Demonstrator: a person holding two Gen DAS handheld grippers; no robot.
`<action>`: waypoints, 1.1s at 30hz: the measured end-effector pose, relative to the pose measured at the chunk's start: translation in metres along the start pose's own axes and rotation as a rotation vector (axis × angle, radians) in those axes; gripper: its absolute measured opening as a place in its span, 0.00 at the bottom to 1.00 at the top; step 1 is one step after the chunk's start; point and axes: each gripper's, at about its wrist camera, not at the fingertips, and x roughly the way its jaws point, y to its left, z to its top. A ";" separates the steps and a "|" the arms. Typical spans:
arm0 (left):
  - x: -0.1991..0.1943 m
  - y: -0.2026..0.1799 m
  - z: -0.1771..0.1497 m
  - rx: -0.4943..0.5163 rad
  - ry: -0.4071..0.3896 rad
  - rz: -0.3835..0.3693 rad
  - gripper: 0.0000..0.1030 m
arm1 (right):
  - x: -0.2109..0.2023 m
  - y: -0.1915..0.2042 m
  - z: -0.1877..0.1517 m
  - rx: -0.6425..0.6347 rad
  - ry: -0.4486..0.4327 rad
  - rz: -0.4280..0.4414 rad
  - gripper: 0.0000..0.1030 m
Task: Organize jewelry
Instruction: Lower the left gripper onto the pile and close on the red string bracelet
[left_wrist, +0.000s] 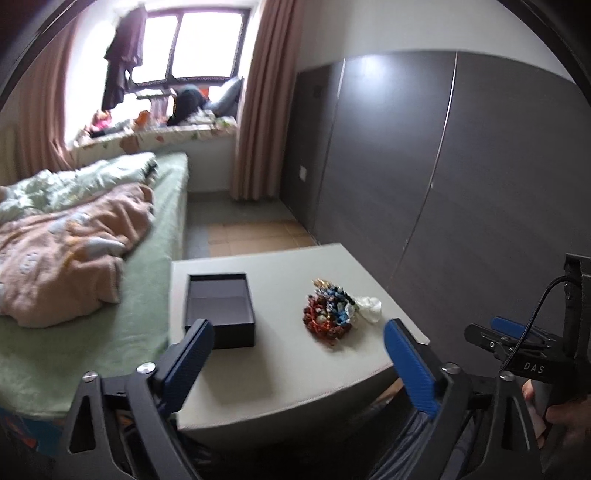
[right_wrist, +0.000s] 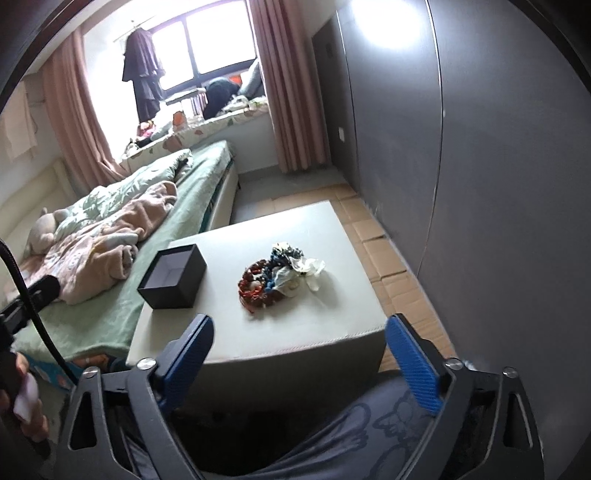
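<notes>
**Jewelry heap and open box wait on the ottoman, both grippers spread and empty**

A bed with a green sheet and a rumpled pink blanket fills the 9 o'clock side of both views, and a dark grey wardrobe wall runs along the 3 o'clock side. Between them stands a pale square ottoman, its near edge just ahead of both tools.

On the ottoman's top sits a black box, lidless and with nothing visible inside. In the left wrist view it lies at about 11 o'clock from the left gripper, just beyond the left-hand fingertip. From the right gripper it sits at 10 o'clock.

The jewelry pile, a tangle of red, blue and white beads with a crumpled white piece at its right edge, lies apart from the box, toward 3 o'clock of it. It is at roughly 1 o'clock from the left gripper and at 12 o'clock, slightly left, from the right gripper, well ahead of the fingertips in both views.

Both grippers have their blue-padded fingers spread wide, holding nothing. The right gripper also shows at 3 o'clock in the left wrist view.
</notes>
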 end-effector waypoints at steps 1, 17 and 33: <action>0.013 -0.001 0.002 0.000 0.023 -0.014 0.84 | 0.009 -0.004 0.002 0.008 0.017 0.007 0.85; 0.141 -0.011 0.001 -0.022 0.253 -0.106 0.58 | 0.103 -0.053 0.013 0.110 0.164 0.040 0.63; 0.238 -0.011 -0.010 -0.049 0.397 -0.060 0.29 | 0.144 -0.068 0.009 0.157 0.226 0.062 0.63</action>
